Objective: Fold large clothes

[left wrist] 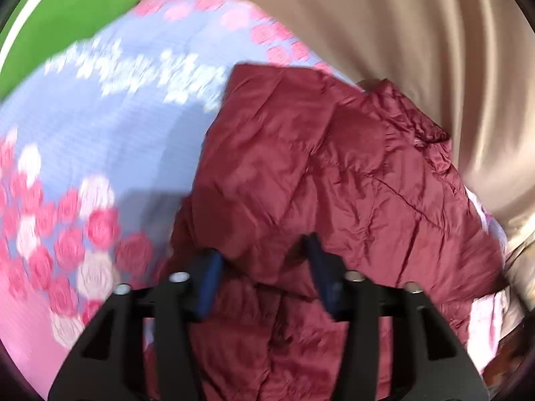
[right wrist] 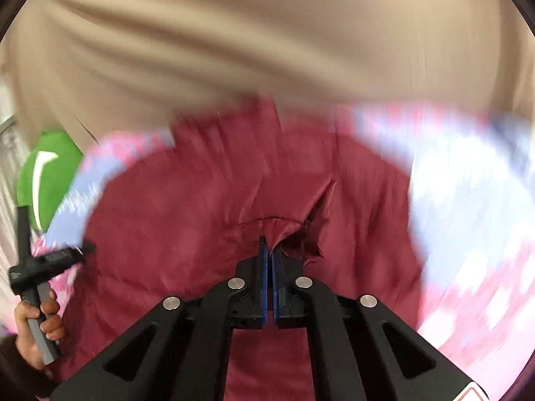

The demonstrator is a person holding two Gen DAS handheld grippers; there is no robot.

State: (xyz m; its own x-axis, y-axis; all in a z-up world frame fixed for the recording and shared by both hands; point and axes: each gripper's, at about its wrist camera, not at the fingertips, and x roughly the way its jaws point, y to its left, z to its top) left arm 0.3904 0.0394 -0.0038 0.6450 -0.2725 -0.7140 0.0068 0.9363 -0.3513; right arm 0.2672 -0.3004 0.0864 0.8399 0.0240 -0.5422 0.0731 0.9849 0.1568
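Red jacket (left wrist: 327,173) lies on flowery sheet (left wrist: 100,140), long way running from left gripper (left wrist: 264,264) toward curtain (left wrist: 418,33). Left fingers spread apart, empty. Right gripper (right wrist: 268,250) pinches jacket edge. Only right view shows hand (right wrist: 36,327) holding left tool.

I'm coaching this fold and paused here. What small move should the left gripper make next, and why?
Probably close the left gripper on the maroon jacket. Its fingers stand apart with jacket fabric between them, while the right gripper is already shut on a pinch of the same jacket. With both ends held, the jacket could be lifted over the floral sheet to fold.
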